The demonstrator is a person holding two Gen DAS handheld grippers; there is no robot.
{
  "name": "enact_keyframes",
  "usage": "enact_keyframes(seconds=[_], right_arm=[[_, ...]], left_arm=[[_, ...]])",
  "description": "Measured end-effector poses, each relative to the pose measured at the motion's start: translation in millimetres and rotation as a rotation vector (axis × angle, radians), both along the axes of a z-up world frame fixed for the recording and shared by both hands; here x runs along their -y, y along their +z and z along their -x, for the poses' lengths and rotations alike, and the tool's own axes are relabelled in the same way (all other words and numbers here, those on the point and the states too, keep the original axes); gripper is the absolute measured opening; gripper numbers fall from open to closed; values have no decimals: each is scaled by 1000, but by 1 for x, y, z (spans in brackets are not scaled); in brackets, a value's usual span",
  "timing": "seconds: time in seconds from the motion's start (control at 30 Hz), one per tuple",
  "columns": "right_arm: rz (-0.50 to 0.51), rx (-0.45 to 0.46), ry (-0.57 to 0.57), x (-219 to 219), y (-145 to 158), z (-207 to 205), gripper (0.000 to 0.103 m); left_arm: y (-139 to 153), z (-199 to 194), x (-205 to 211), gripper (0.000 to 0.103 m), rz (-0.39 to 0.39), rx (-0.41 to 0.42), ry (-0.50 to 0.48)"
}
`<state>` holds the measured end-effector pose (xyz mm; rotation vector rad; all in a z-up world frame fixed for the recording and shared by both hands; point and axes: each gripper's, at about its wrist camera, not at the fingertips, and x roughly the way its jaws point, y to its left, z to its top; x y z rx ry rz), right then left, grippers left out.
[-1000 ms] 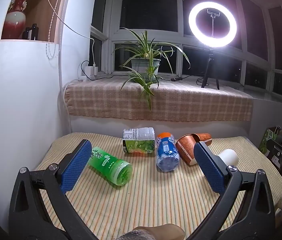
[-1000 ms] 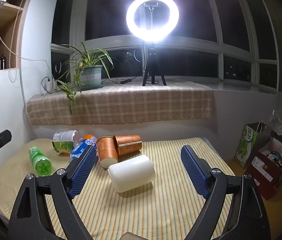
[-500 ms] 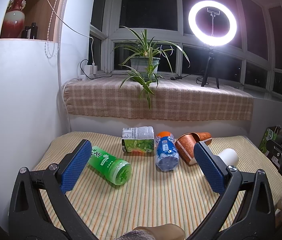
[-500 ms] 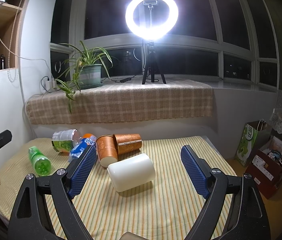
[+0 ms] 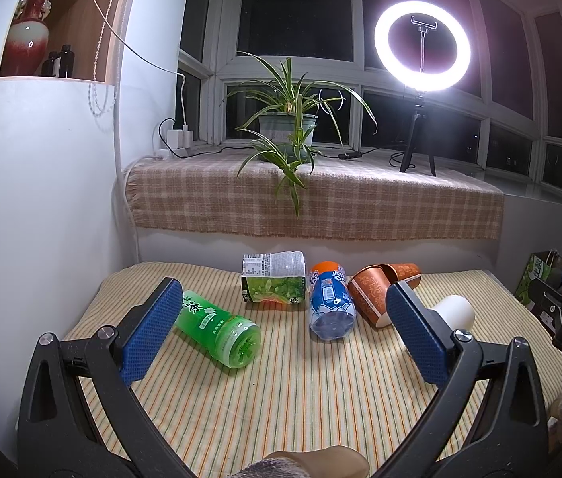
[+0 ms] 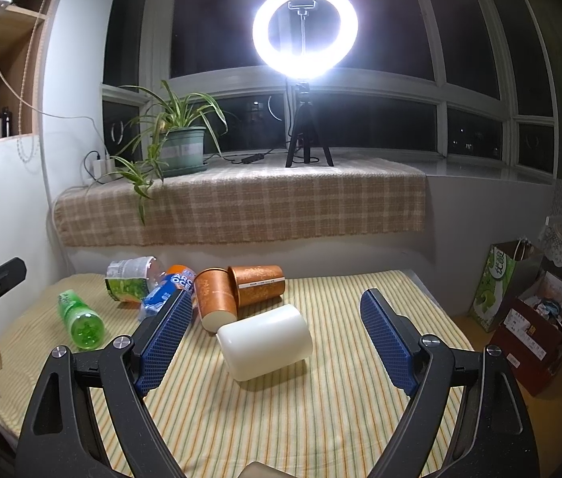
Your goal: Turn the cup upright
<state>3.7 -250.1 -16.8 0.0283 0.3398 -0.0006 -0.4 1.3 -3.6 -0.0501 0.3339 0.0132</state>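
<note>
Right tool (image 6: pixel 277 338) spread wide, grasping nothing, hovering over the striped bench (image 6: pixel 321 418). White cup (image 6: pixel 264 342) lies on its side on the bench between the two blue pads, touching neither; which end is its mouth I cannot tell. In the left view the white cup (image 5: pixel 454 310) sits at 3 o'clock, half hidden behind the right pad.

Left tool (image 5: pixel 281 334) also spread wide, nothing held, over the bench (image 5: pixel 281 398).

Containers, all tipped over:
- Two orange paper cups, on their sides, touching each other, at 11 o'clock of the white cup. Near orange cup (image 6: pixel 214 296) has its pale base toward the camera, just beside the white cup. Far orange cup (image 6: pixel 259 283) lies crosswise behind it. Contents not visible.
- Blue-label bottle (image 5: pixel 330 302) on its side, orange cap away from the camera, at 12 o'clock in the left view, looks empty.
- Clear bottle with green label (image 5: pixel 275 281) lying crosswise at 11 o'clock, looks empty.
- Green bottle (image 5: pixel 217 324) on its side at 9 o'clock, its base toward the camera, partly behind the left pad; contents hard to tell.

Back ledge: potted plant (image 5: pixel 287 135) in a grey pot at 12 o'clock, lit ring light (image 5: pixel 422 46) on a tripod at 1 o'clock. Red vase (image 5: pixel 26 36) on a shelf at 10 o'clock. Green paper bag (image 6: pixel 500 286) on the floor at 3 o'clock in the right view.
</note>
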Motion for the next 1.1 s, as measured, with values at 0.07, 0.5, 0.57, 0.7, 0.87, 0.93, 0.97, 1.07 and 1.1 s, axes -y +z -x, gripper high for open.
enact_keyframes(seconds=[0.07,0.5,0.57,0.7,0.87,0.93,0.97,1.07,1.1], right_arm=[[0,-1,0,0,1,0,87],[-1,-3,0,0,0,-1,87],[-4,-4,1,0,0,-1,87],[-4,-4,2,-2,0,0,87],[-2,-7,6,-3,1,-2,87],[0,-10,11,-4,1,-2,87],[1,-11,14,-5,0,-2,87],[2,-13,20,-7,1,-3,87],[3,-13,21,-8,1,-3,87]], left_arm=[[0,0,0,103,0,0,0],[-2,-3,-3,103,0,-1,0],[-2,-3,-2,103,1,0,0],[-3,-3,-3,103,2,0,0],[-2,-3,-2,103,1,-1,0],[-2,-3,-2,103,1,-1,0],[-2,-3,-3,103,1,-1,0],[-4,-5,-1,103,0,-2,2],[-5,-5,-1,103,1,-2,3]])
